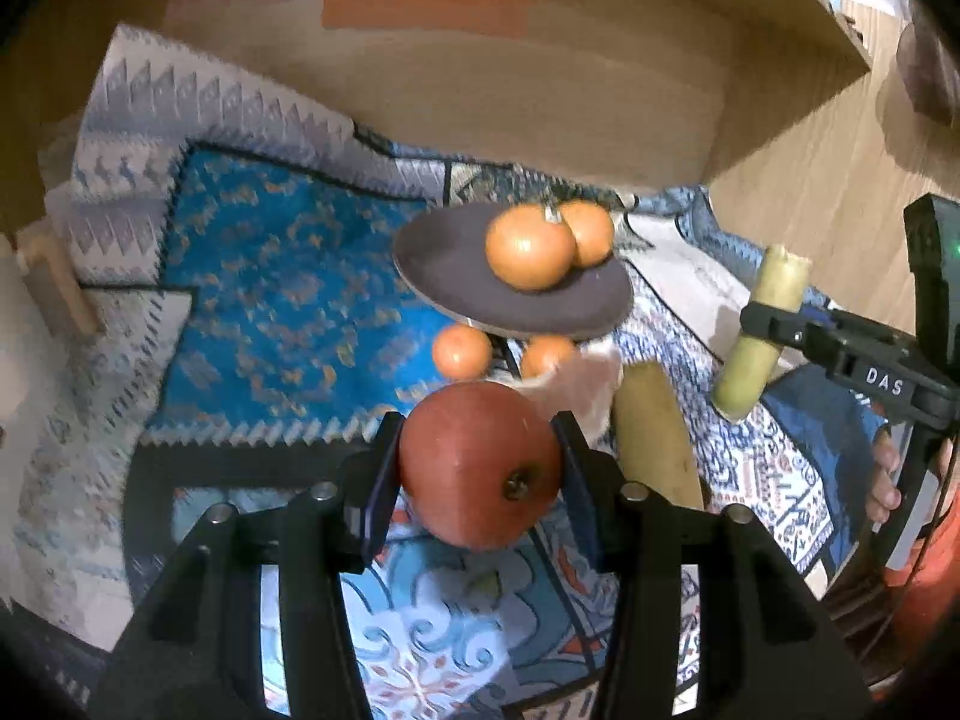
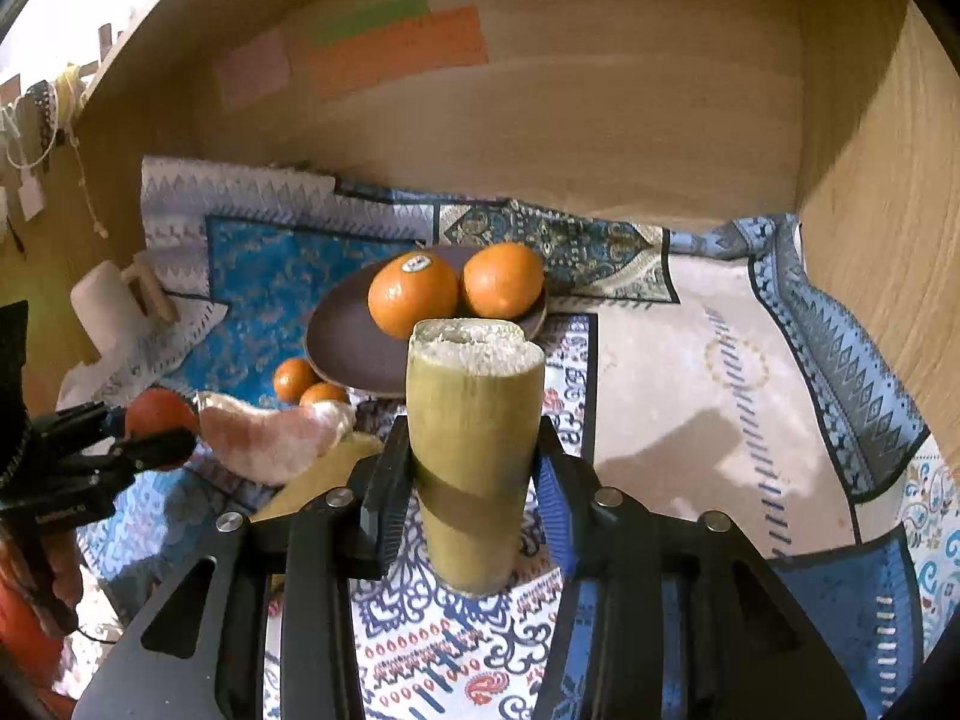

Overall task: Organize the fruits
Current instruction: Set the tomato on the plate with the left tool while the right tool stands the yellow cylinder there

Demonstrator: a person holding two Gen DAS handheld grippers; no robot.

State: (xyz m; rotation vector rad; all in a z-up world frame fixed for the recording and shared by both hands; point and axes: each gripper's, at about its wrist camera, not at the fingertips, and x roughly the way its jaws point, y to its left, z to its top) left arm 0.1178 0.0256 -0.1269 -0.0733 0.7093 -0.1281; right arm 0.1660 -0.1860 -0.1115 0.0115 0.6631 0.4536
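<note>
My left gripper [image 1: 477, 468] is shut on a red-orange persimmon [image 1: 477, 468] and holds it above the patterned cloth; it also shows in the right wrist view [image 2: 159, 420]. My right gripper [image 2: 474, 474] is shut on a pale green sugarcane piece [image 2: 474, 420], held upright; the piece also shows in the left wrist view [image 1: 759, 336]. A dark brown plate [image 2: 345, 342] carries two oranges [image 2: 413, 294] [image 2: 503, 279]. Two small tangerines [image 2: 294, 379] [image 2: 323, 394] lie by the plate's near edge. A peeled pomelo segment [image 2: 270, 438] lies left of the sugarcane.
A second pale green sugarcane piece [image 1: 657, 438] lies on the cloth [image 2: 690, 396] beside the persimmon. Wooden walls [image 2: 600, 120] enclose the back and right. A white paper roll on a wooden holder [image 2: 111, 306] stands at the far left.
</note>
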